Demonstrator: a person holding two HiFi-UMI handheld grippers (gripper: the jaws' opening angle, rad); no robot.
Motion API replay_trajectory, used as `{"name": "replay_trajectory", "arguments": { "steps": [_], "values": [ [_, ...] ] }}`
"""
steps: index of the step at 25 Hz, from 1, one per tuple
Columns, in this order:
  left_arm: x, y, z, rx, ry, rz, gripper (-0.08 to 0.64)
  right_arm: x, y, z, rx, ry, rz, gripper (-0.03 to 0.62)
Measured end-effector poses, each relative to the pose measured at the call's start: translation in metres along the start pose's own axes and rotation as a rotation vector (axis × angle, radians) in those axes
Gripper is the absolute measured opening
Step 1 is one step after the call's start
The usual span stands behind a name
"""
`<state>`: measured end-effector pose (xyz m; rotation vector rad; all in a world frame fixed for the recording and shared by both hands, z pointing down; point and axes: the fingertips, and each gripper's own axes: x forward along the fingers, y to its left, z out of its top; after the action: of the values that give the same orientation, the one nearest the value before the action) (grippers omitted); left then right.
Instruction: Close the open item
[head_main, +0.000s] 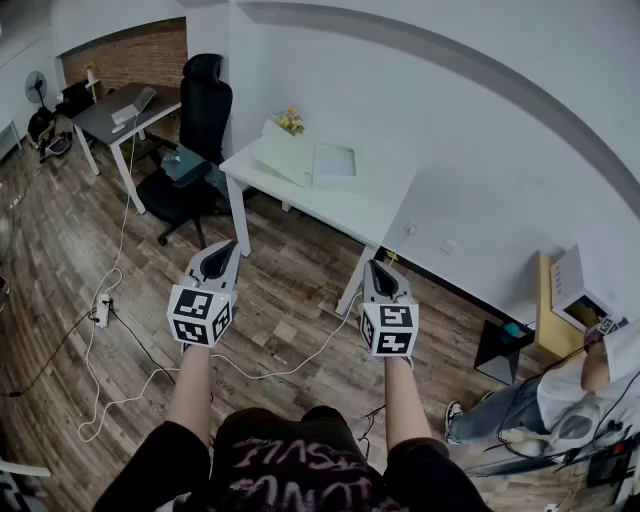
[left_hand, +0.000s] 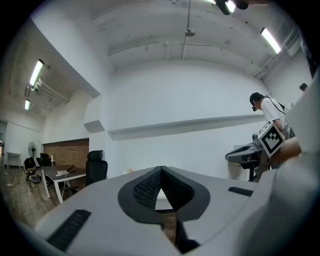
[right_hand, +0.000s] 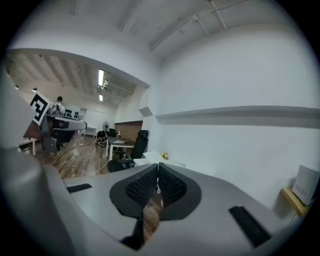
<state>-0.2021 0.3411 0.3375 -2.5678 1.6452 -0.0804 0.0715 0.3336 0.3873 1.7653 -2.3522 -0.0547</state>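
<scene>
Left claw (head_main: 221, 250) and right claw (head_main: 381, 270) are pinched together, empty, since I'm well short of the open box (head_main: 300, 155) at the back edge of the table (head_main: 375, 210).

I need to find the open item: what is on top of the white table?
On the table stands an open white box, lid raised, with yellow flowers beyond it. The lid covers part of the tabletop behind; the box's inside is too small to tell.

White table (head_main: 380, 212), black chair (head_main: 205, 100), brown plank floor (head_main: 290, 290); left hand-held gripper (left_hand: 161, 170) grey with black pads (left_hand: 146, 188).
</scene>
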Motion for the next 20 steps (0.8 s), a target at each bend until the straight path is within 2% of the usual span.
{"name": "replay_trajectory", "arguments": {
  "steps": [11,16,20],
  "values": [
    [-0.003,0.006,-0.006,-0.003,0.006,-0.002,0.014,0.002,0.005,-0.001,0.026,0.002,-0.007,0.024],
    [-0.004,0.009,-0.009,-0.003,0.007,-0.008,0.012,0.002,0.013,-0.004,-0.014,0.006,-0.006,0.026],
    [0.0,0.011,-0.013,-0.009,0.015,-0.013,0.014,0.005,0.017,-0.009,-0.008,0.018,0.006,0.026]
  ]
}}
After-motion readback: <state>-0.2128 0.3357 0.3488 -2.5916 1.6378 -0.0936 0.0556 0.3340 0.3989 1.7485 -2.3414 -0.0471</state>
